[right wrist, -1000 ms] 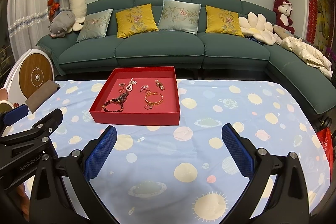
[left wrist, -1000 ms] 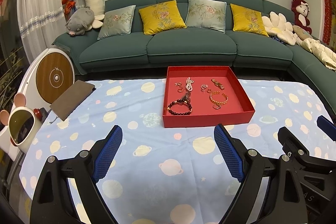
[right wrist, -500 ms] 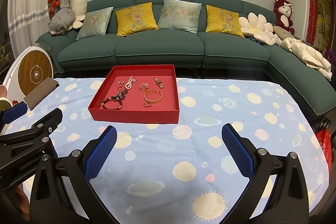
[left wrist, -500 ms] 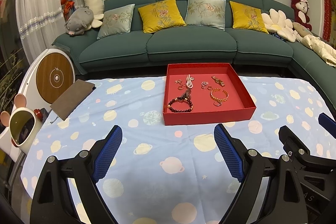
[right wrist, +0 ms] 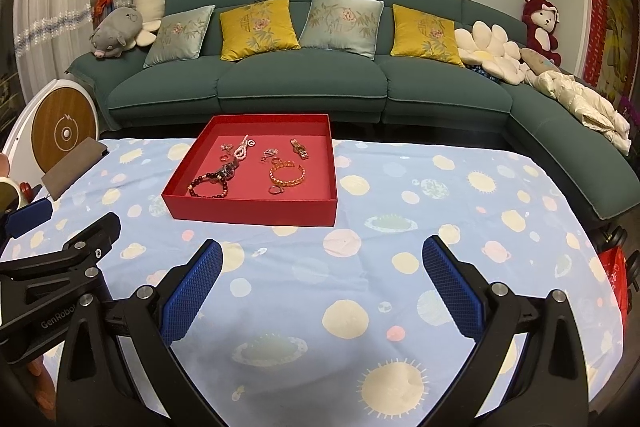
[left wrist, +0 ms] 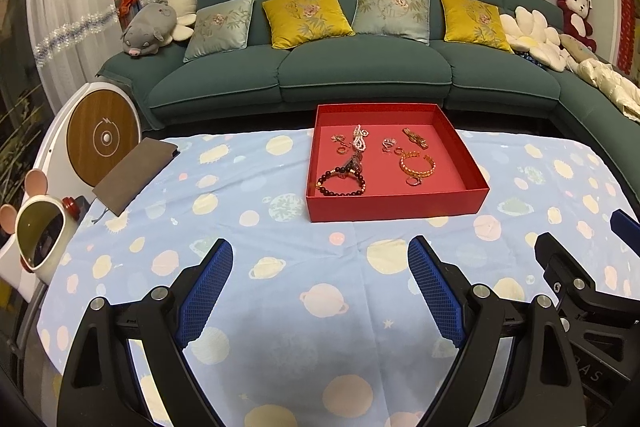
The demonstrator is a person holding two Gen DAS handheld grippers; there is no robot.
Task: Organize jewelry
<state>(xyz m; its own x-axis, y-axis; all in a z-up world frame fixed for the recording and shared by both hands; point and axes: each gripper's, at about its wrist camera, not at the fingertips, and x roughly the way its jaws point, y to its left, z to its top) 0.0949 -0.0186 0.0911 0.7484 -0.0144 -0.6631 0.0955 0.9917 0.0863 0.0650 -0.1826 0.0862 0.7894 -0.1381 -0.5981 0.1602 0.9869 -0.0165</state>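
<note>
Covering the table, the planet-print cloth (left wrist: 280,307) bears the red tray (left wrist: 396,205), all jewelry loose inside: dark bead bracelet (left wrist: 341,183), gold bangle (left wrist: 417,165), pearl strand (left wrist: 360,139). Both grippers, left (left wrist: 320,283) and right (right wrist: 322,283), gape wide, empty, near; any pick wants 1 piece, untangled.

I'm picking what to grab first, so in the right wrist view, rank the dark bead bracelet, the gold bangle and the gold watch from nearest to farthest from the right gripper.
From the right gripper:
1. Dark bead bracelet, front left of the red tray.
2. Gold bangle, centre right and slightly farther back.
3. Gold watch, toward the back.
</note>
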